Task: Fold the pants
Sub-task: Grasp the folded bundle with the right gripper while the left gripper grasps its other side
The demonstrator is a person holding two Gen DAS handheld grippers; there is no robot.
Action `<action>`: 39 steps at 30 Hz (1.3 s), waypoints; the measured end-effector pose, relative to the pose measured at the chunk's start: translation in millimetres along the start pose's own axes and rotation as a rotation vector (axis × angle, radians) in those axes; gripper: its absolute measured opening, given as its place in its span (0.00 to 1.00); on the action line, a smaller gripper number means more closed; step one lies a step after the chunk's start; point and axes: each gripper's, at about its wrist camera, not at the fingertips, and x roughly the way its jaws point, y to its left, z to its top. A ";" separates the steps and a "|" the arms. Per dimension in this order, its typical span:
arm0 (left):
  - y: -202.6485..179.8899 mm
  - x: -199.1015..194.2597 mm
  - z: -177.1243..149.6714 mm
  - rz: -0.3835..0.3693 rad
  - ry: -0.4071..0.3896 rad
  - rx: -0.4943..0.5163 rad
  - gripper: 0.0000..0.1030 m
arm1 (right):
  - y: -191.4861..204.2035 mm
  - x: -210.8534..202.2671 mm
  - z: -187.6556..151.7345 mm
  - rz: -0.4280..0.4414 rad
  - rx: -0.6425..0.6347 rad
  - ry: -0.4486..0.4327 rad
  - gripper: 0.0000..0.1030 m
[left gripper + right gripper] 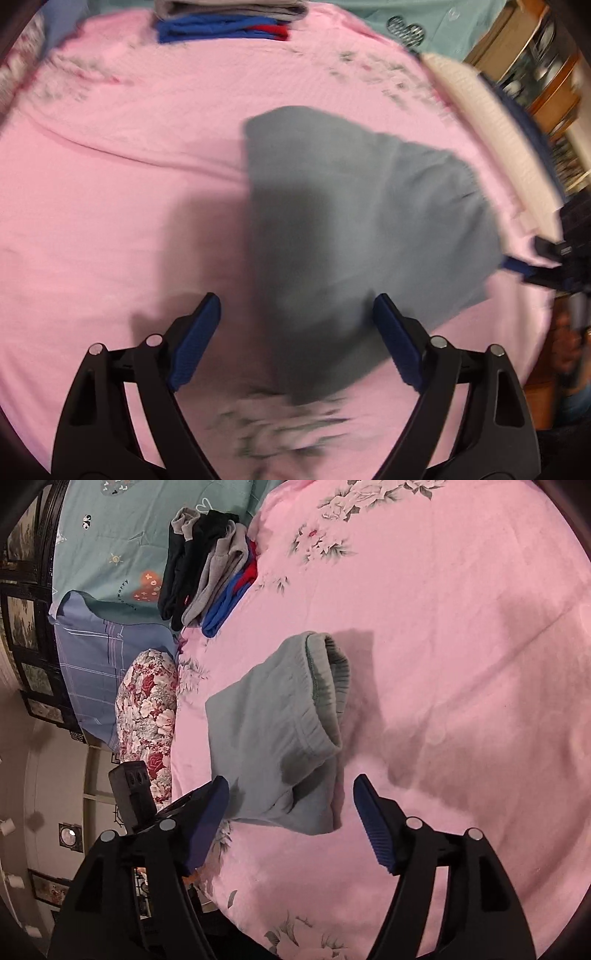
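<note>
1. Grey-green fleece pants (273,738), already doubled into a compact bundle, lie on the pink floral bedsheet (461,664) straight ahead of the right tongs (290,819), ribbed waistband turned to the far right of the bundle.
2. Right tongs are released: both blue-padded tips stand wide apart, one on each side of the bundle's near edge, nothing between them but cloth lying loose below.
3. Left tongs (297,339) come in from the opposite side and are spread open too, hovering over the near corner of the same bundle; that view is smeared by motion, so whether a pad touches fabric I cannot tell.
4. Beyond the right tongs, up and to the left, sits a stack of folded clothes (210,568), black, grey, blue and red, at the edge of the pink sheet.
5. My read: folding looks nearly finished, and this is either the last fold or the pick-up for stacking.
6. Next move calls for both tongs to close on opposite edges of the bundle through all layers at once, lifting evenly so the folds do not slip open on the way to the stack.
</note>
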 end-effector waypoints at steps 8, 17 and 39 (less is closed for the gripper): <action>43.6 -33.6 -12.3 -0.112 -0.024 -0.120 0.77 | -26.0 7.2 1.7 0.075 0.073 0.021 0.69; -29.1 -35.5 -41.4 0.074 -0.039 0.290 0.80 | -15.4 6.3 0.0 0.096 0.012 0.021 0.69; 44.3 -38.6 -21.6 -0.274 -0.035 -0.103 0.81 | 0.7 58.4 19.3 0.062 0.085 0.224 0.82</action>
